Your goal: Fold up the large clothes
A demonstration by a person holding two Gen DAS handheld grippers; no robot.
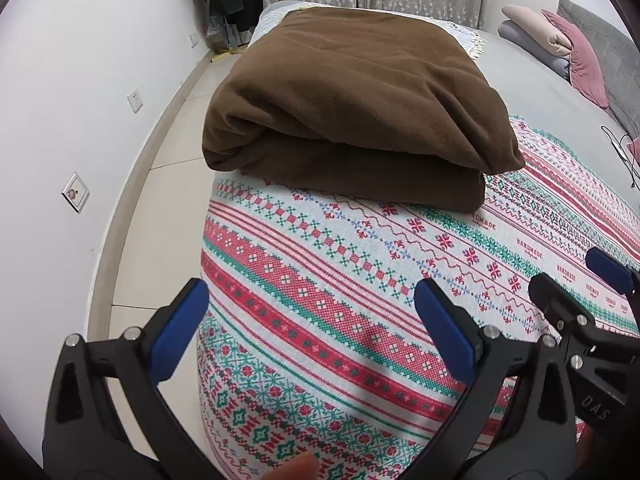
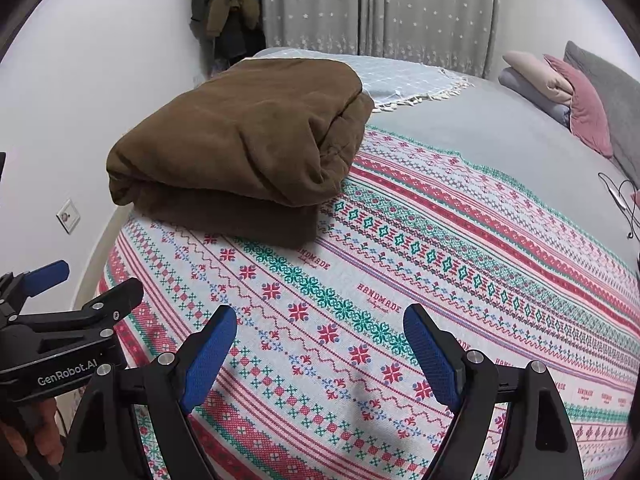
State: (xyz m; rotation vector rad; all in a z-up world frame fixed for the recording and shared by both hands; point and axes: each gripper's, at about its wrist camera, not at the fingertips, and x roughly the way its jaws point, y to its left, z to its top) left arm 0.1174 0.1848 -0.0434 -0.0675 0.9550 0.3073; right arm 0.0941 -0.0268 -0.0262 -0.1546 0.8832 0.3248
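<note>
A brown garment (image 1: 352, 108) lies folded into a thick rectangular bundle on the patterned red, green and white blanket (image 1: 360, 280) near the bed's left edge; it also shows in the right wrist view (image 2: 240, 152). My left gripper (image 1: 312, 292) is open and empty, held above the blanket in front of the bundle. My right gripper (image 2: 320, 316) is open and empty, just to the right of the left one. The right gripper shows at the right edge of the left wrist view (image 1: 576, 276). The left gripper shows at the left edge of the right wrist view (image 2: 92, 280).
The blanket (image 2: 440, 260) covers a bed with a grey sheet (image 2: 500, 128). Pillows (image 1: 560, 40) and a grey headboard lie at the far right. A cable (image 2: 624, 200) lies at the right. A white wall and tiled floor (image 1: 168, 184) run along the left. Clothes (image 2: 228, 8) hang by the curtain.
</note>
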